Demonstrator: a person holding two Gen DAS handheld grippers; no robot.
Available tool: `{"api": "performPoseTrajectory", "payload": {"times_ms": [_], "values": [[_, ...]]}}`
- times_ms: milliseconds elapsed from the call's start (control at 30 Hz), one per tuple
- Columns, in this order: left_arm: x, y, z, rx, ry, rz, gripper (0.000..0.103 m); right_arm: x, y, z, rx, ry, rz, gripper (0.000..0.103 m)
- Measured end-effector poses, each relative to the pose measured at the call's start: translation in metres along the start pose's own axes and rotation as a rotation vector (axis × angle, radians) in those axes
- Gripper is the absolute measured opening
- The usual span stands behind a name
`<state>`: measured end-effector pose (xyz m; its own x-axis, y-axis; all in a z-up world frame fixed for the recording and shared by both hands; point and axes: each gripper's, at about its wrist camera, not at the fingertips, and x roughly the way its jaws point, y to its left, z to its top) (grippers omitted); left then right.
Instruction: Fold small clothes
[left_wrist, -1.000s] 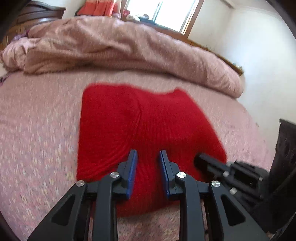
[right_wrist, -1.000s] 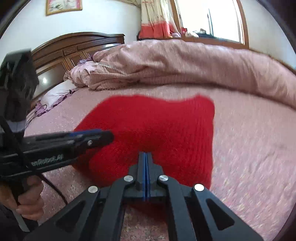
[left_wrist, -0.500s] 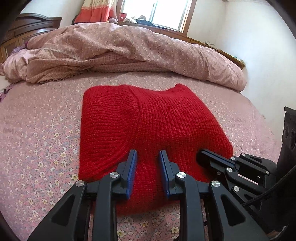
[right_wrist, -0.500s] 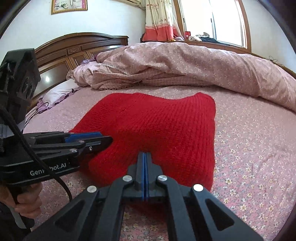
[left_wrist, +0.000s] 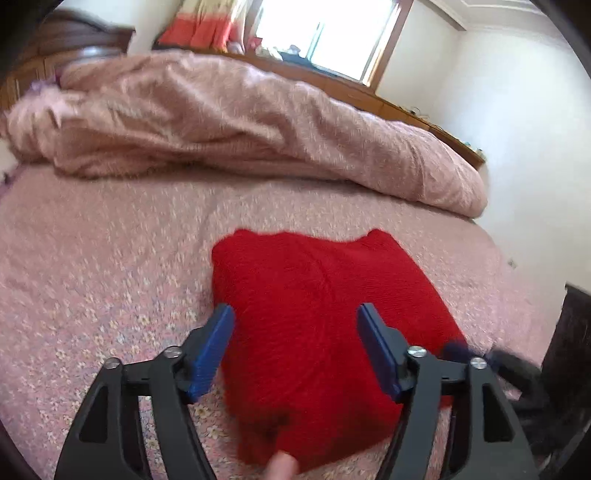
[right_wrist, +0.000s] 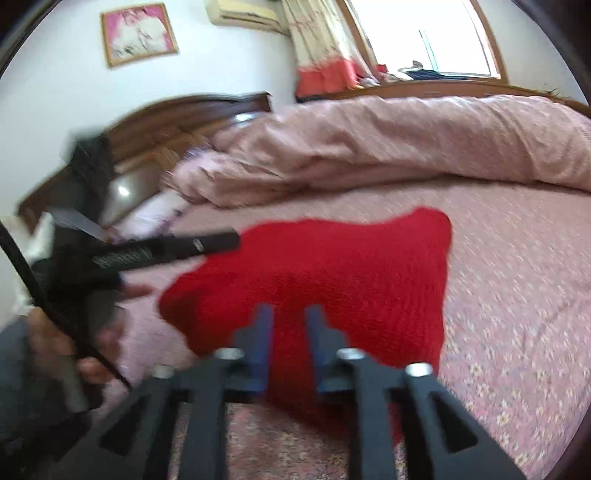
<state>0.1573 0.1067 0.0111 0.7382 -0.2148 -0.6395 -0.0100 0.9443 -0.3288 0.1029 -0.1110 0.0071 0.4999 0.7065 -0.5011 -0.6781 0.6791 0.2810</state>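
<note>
Folded red sweater (left_wrist: 325, 317) flat on pink bedspread (left_wrist: 110, 266), 12 o'clock of both tongs. Left gripper (left_wrist: 295, 321) gaping wide, right gripper (right_wrist: 288, 317) slightly parted; both hold nothing.

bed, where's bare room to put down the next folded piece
Bare sheet lies left of the red sweater, up to the heaped duvet; another patch lies on its right. Its near edge is crowded by the left tongs and right tongs.

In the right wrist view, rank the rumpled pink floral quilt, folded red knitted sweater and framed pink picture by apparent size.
1. Rumpled pink floral quilt
2. Folded red knitted sweater, close behind; it lies nearer, so this order is unsure
3. Framed pink picture, clearly smallest
</note>
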Motion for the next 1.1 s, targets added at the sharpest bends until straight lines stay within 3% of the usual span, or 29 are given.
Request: {"api": "performPoseTrajectory", "payload": {"times_ms": [33,100,200,300,367,433,467,567,700,900,1000,1067,1100], "values": [[0.002,0.008,-0.003,-0.014,0.021,0.003,0.068,-0.008,-0.005,0.005,0.012,-0.017,0.017,0.076],[0.009,0.019,-0.008,-0.041,0.063,0.003,0.070,-0.020,-0.019,0.011,0.058,-0.050,0.017,0.087],[0.027,0.029,-0.017,-0.079,0.154,-0.044,0.072,-0.027,-0.049,0.017,0.172,-0.066,-0.008,0.088],[0.036,0.040,-0.028,-0.126,0.194,-0.090,0.082,-0.012,-0.090,0.010,0.329,0.018,0.024,0.089],[0.040,0.051,-0.032,-0.171,0.208,-0.145,0.085,0.000,-0.117,-0.005,0.467,0.071,0.092,0.089],[0.042,0.059,-0.035,-0.209,0.222,-0.189,0.086,0.012,-0.143,-0.030,0.681,0.092,0.218,0.088],[0.042,0.058,-0.035,-0.209,0.224,-0.193,0.086,0.012,-0.147,-0.034,0.700,0.077,0.231,0.088],[0.046,0.054,-0.034,-0.204,0.225,-0.200,0.087,0.016,-0.141,-0.029,0.643,0.110,0.260,0.090],[0.058,0.045,-0.029,-0.215,0.213,-0.221,0.089,0.032,-0.125,-0.025,0.569,0.149,0.232,0.093],[0.062,0.048,-0.030,-0.230,0.205,-0.275,0.092,0.057,-0.125,-0.013,0.584,0.176,0.308,0.096],[0.055,0.050,-0.039,-0.237,0.214,-0.288,0.092,0.067,-0.120,-0.006,0.549,0.208,0.303,0.098],[0.057,0.048,-0.039,-0.236,0.221,-0.302,0.087,0.070,-0.116,-0.004,0.517,0.222,0.278,0.096],[0.058,0.048,-0.040,-0.248,0.224,-0.315,0.078,0.069,-0.116,-0.005,0.512,0.219,0.269,0.091]]}}
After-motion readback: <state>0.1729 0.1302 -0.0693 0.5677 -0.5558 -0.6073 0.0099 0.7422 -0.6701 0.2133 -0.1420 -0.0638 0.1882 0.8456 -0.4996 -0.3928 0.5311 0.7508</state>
